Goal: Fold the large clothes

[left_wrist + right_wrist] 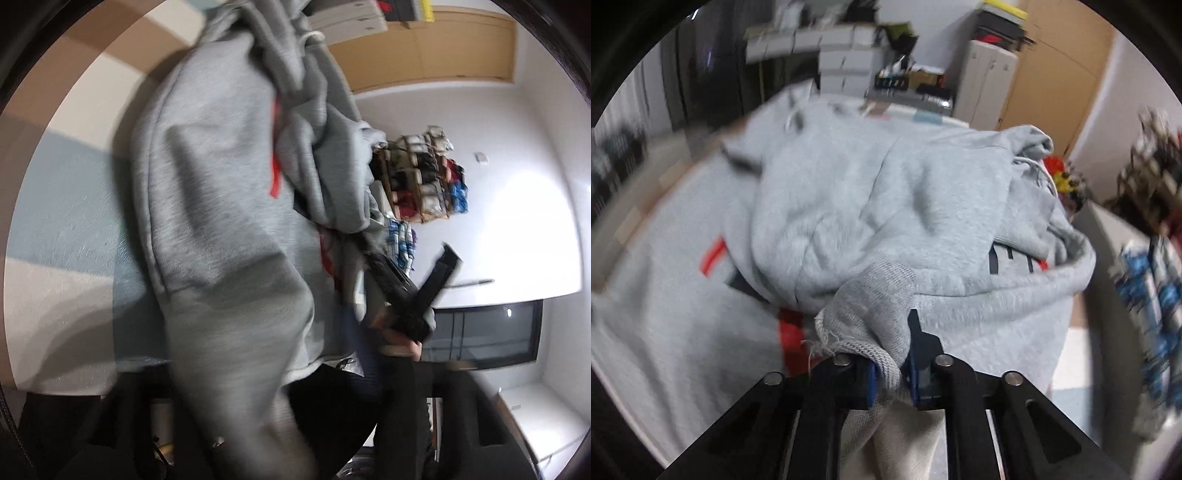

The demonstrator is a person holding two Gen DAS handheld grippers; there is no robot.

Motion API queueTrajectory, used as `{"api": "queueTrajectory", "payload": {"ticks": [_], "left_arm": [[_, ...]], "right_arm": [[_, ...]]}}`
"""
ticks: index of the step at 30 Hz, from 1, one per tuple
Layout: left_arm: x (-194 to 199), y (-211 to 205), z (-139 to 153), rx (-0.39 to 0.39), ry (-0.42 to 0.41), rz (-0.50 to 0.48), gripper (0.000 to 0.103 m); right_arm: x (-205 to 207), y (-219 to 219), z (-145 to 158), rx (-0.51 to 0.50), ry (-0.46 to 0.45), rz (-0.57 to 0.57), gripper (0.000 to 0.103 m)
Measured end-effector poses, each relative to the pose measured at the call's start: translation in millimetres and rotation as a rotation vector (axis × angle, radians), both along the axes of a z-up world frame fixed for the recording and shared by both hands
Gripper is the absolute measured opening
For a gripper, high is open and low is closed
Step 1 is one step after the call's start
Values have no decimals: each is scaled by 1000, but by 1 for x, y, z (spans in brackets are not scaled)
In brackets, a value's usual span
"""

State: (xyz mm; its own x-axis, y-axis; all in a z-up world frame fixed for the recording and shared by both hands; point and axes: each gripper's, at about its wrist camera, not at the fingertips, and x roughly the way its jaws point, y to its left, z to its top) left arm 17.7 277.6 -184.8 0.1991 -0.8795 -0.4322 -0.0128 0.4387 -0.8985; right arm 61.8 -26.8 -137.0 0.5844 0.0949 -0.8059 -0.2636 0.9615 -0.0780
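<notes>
A large grey sweatshirt [879,206] with red and dark print lies bunched on the striped surface. In the right wrist view, my right gripper [892,363] is shut on its ribbed, frayed cuff [868,306], which is pinched between the blue pads [914,354]. In the left wrist view, the same sweatshirt [221,192] hangs close to the lens and blurs. My left gripper [258,424] shows only as dark shapes at the bottom edge. Its jaws stand wide apart, with cloth hanging between them. Past the cloth, a hand holds the right gripper [417,284].
The surface [62,206] has a cover striped blue, white and brown. A shelf of folded clothes [424,181] stands by the white wall, with a wooden door [443,48] and a dark window [480,332] nearby. A white cabinet [990,85] and cluttered boxes [842,55] stand behind.
</notes>
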Motion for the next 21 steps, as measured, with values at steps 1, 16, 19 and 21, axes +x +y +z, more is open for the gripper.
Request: {"api": "queueTrajectory", "payload": {"ticks": [1,16,19,21], "left_arm": [[0,1,0,-5,-3,2,61],[-16,14,-9,193,42,25,4],[-27,21,-8,165,45,31,4],[-32,20,-4,169,35,38,3]], "right_arm": [[-3,-12,4,81,-10,-27,10],[-84,-198,57,654,-195,-390,9],[-99,-224,47,690,-170,-440,9],[-109,-237,39,714,-154,-464,9]]}}
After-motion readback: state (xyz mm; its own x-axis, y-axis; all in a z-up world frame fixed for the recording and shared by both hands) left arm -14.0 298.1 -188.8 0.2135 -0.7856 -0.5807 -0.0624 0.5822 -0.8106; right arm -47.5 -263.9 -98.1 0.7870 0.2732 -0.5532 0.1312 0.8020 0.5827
